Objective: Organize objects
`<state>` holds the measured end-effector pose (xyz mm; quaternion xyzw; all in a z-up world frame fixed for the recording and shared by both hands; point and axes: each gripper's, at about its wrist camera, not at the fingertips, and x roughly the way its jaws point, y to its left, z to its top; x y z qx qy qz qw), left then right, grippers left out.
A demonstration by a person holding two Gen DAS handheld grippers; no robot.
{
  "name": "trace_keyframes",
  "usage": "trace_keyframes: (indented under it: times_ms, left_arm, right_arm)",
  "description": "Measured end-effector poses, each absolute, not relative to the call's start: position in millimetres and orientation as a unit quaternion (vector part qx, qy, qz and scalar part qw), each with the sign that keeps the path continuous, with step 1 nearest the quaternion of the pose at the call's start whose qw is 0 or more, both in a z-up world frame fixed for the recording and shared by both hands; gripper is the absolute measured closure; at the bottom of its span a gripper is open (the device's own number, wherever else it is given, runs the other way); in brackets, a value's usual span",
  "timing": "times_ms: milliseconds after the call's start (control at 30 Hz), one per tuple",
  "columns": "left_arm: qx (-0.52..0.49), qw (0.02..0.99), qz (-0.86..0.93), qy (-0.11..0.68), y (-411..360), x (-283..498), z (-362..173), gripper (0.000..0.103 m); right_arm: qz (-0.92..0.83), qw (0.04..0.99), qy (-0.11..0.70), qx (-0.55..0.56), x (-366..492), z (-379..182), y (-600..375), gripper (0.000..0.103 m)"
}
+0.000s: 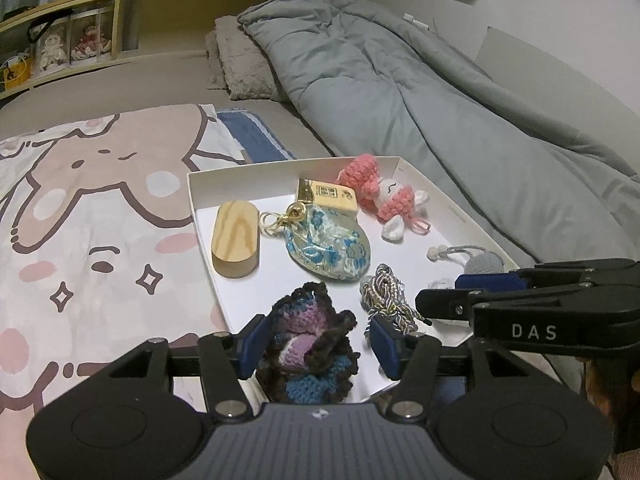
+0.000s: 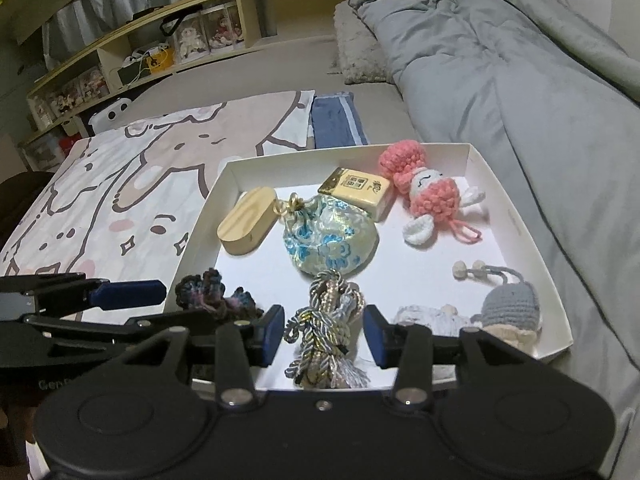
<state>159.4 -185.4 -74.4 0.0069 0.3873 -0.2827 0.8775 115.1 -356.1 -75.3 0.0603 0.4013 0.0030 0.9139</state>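
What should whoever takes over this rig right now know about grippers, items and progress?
Left gripper: jaws apart around the crocheted butterfly, no visible squeeze. Right gripper: jaws apart around the braided tassel, clear of both pads. Both lie in the white tray with the wooden block, brocade pouch, mahjong tile, pink doll, grey doll. Left: withdraw, check for strays.

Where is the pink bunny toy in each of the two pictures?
Left wrist view: the pink bunny toy lies at the far right of the white tray, above the picture's middle.
Right wrist view: the pink bunny toy lies near the tray's far right corner, right of centre.
Shared landmark: the yellow block just left of the bunny.
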Motion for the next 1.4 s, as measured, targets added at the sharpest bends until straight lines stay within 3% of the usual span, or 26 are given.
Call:
trace_keyframes:
  times_ms: [167, 267, 433, 567, 767, 1400]
  left_arm:
    - [0.006, 0.878, -0.283, 0.386, -184, 159, -69, 0.046]
    - [0.006, 0.881, -0.283, 0.380, -181, 157, -60, 0.046]
    - [0.008, 0.886, -0.280, 0.370, -173, 153, -41, 0.037]
    - [0.012, 0.892, -0.274, 0.359, -167, 144, -25, 0.022]
    - [0.011, 0.904, -0.249, 0.348, -152, 132, -5, 0.003]
    - [0.017, 0.910, -0.216, 0.353, -112, 85, 6, 0.000]
  right_arm:
    - [0.002, 0.916, 0.394, 0.070, 112, -69, -356, 0.058]
    - [0.006, 0.921, 0.382, 0.074, 106, -59, -355, 0.052]
    - [-0.001, 0.926, 0.369, 0.075, 97, -45, -354, 0.047]
    - [-0.012, 0.931, 0.356, 0.080, 87, -33, -353, 0.026]
    - [-0.032, 0.936, 0.343, 0.079, 69, -16, -350, 0.004]
    - [-0.072, 0.938, 0.327, 0.096, 7, -2, -342, 0.000]
